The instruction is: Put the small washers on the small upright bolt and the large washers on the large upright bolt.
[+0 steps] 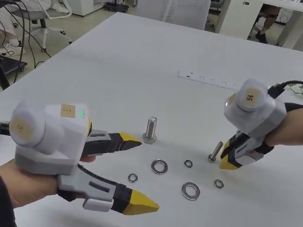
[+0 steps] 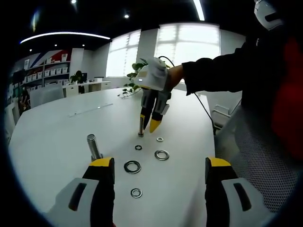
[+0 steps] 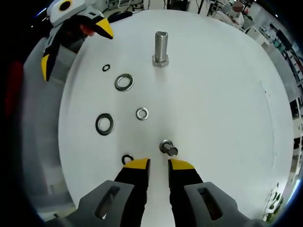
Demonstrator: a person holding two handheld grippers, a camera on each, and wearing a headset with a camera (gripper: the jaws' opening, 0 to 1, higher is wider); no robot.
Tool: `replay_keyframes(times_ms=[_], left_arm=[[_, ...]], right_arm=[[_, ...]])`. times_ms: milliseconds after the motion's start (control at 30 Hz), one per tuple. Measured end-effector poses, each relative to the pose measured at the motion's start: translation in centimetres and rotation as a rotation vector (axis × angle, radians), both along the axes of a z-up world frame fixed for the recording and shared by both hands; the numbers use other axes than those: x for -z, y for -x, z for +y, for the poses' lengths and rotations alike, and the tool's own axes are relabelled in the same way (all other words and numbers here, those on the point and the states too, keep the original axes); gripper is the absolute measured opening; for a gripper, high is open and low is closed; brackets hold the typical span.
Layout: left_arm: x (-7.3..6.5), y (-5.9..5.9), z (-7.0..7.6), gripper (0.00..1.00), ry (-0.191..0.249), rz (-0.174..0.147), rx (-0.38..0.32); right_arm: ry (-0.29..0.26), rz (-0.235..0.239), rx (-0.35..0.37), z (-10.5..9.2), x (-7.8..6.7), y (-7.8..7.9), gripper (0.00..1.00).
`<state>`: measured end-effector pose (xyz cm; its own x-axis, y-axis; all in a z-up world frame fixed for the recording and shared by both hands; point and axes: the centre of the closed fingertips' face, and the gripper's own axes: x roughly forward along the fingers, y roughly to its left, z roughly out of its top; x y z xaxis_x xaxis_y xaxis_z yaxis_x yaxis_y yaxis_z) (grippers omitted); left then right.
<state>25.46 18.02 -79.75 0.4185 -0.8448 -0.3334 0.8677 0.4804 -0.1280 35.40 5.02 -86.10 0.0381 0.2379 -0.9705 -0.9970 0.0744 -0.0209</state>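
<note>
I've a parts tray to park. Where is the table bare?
Bare: between the large bolt and the power strip, and left of that bolt. Crowded: the washers between the left gripper and right gripper, by the small bolt.

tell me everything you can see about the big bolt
The big bolt looks like silvery metal, with a threaded shaft and a hex head. It stands upright on its head on the white table, shaft pointing up, with no washer on it. Only the table touches it. The open left tool has its upper tip near the bolt's head, but apart from it.
</note>
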Motion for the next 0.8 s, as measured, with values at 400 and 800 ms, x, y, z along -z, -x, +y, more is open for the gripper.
replay_keyframes(times_ms=[400,800], left_arm=[[-0.1,0.0,0.0,0.78,0.001,-0.006,0.000],[-0.3,0.0,0.0,0.77,-0.001,-0.012,0.004]], right_arm=[[-0.018,0.015,-0.006,0.3,-0.1,2.1,0.17],[-0.004,0.039,-0.011,-0.1,0.9,3.6,0.18]])
